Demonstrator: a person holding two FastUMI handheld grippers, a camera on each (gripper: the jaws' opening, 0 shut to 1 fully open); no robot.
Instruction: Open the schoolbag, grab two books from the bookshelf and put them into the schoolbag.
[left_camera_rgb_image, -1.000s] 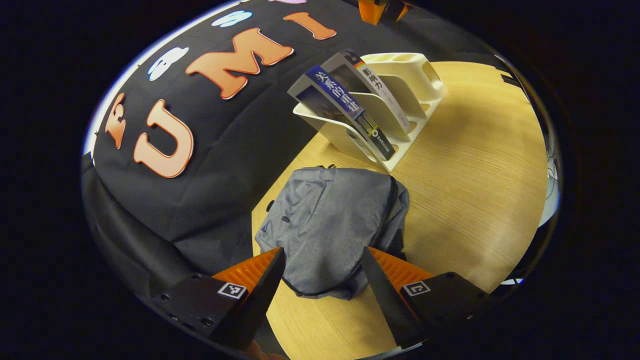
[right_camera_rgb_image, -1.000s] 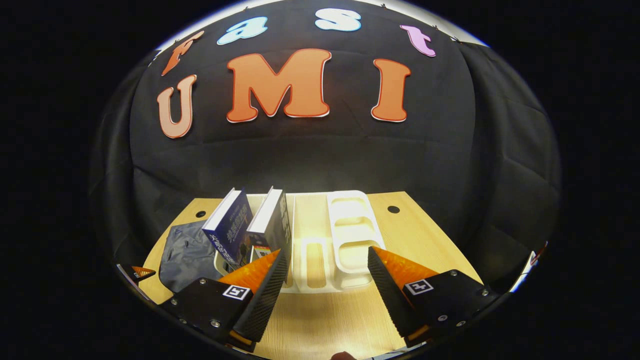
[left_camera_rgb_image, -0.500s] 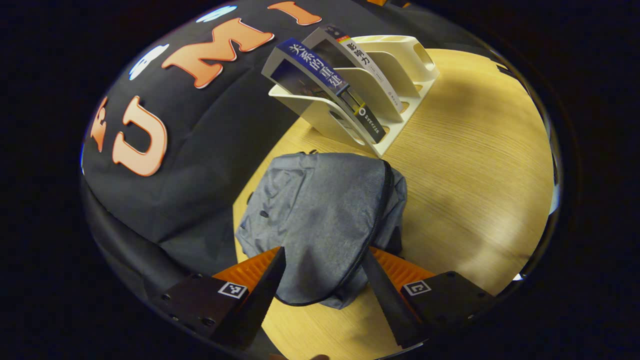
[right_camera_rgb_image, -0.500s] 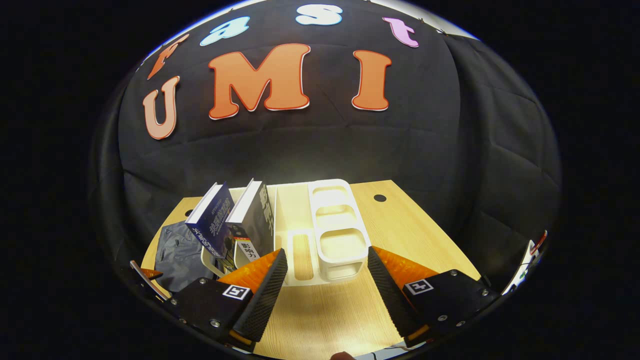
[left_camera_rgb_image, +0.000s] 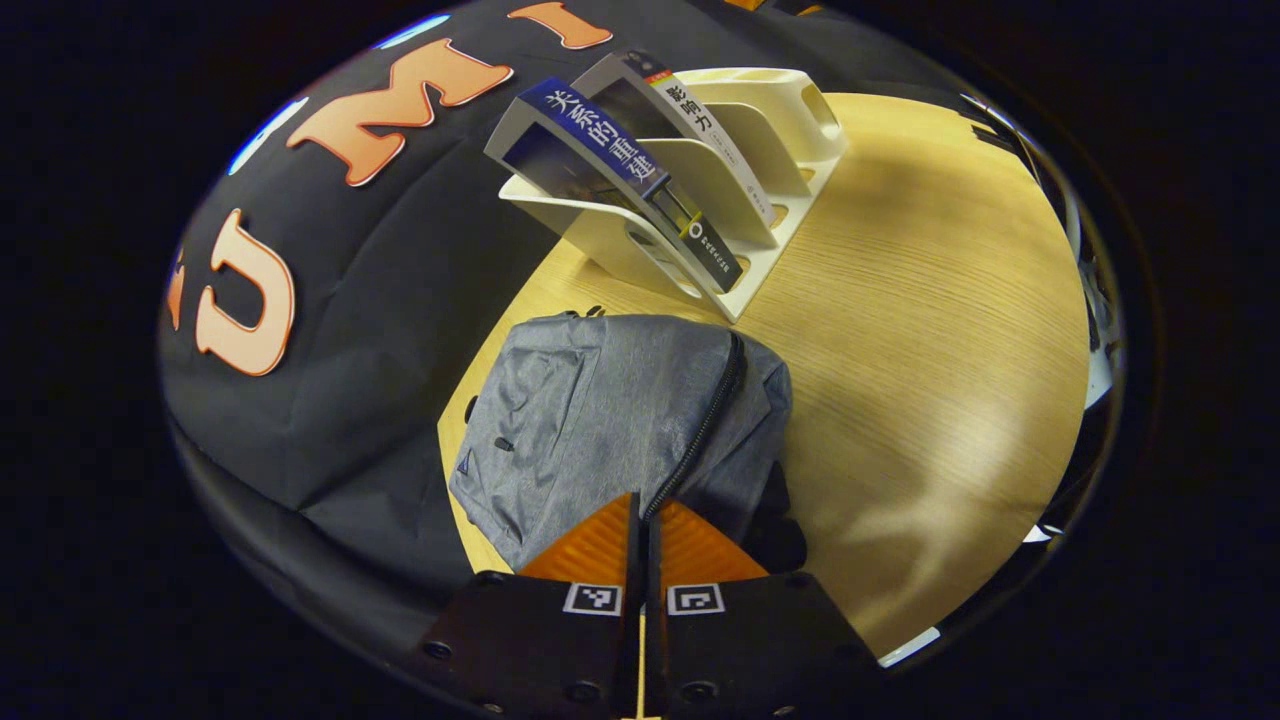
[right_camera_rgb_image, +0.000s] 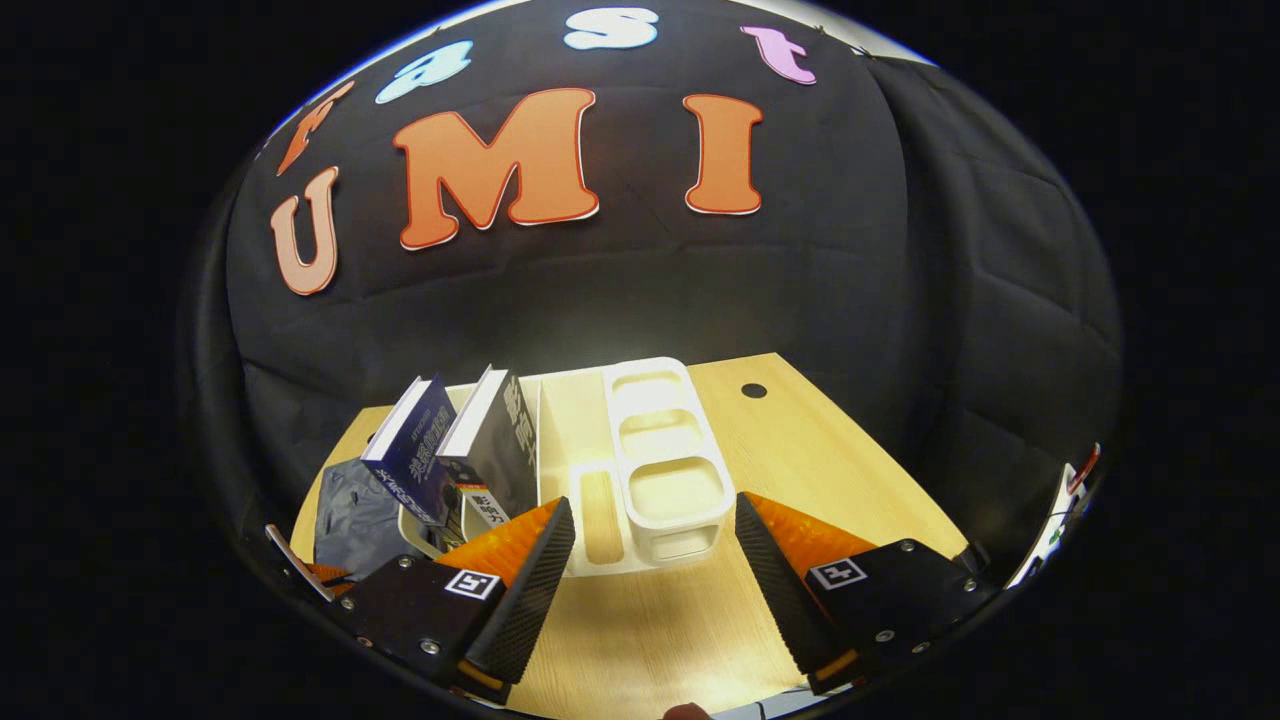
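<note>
The left gripper (left_camera_rgb_image: 641, 520), wide open half a second ago, has now closed its jaws together at the near end of the zipper (left_camera_rgb_image: 700, 432) on the grey schoolbag (left_camera_rgb_image: 610, 420); whether a zipper pull is pinched between the fingers cannot be told. The schoolbag lies flat and zipped on the wooden table (left_camera_rgb_image: 930, 330), just in front of the white bookshelf (left_camera_rgb_image: 740, 170). Two books, a blue book (left_camera_rgb_image: 620, 180) and a dark book (left_camera_rgb_image: 700, 130), lean in the bookshelf's slots on the side nearest the schoolbag. The right gripper (right_camera_rgb_image: 655, 555) hovers above the table before the bookshelf (right_camera_rgb_image: 650, 460), jaws wide apart and holding nothing, with the blue book (right_camera_rgb_image: 410, 455) and dark book (right_camera_rgb_image: 495, 450) to its left.
</note>
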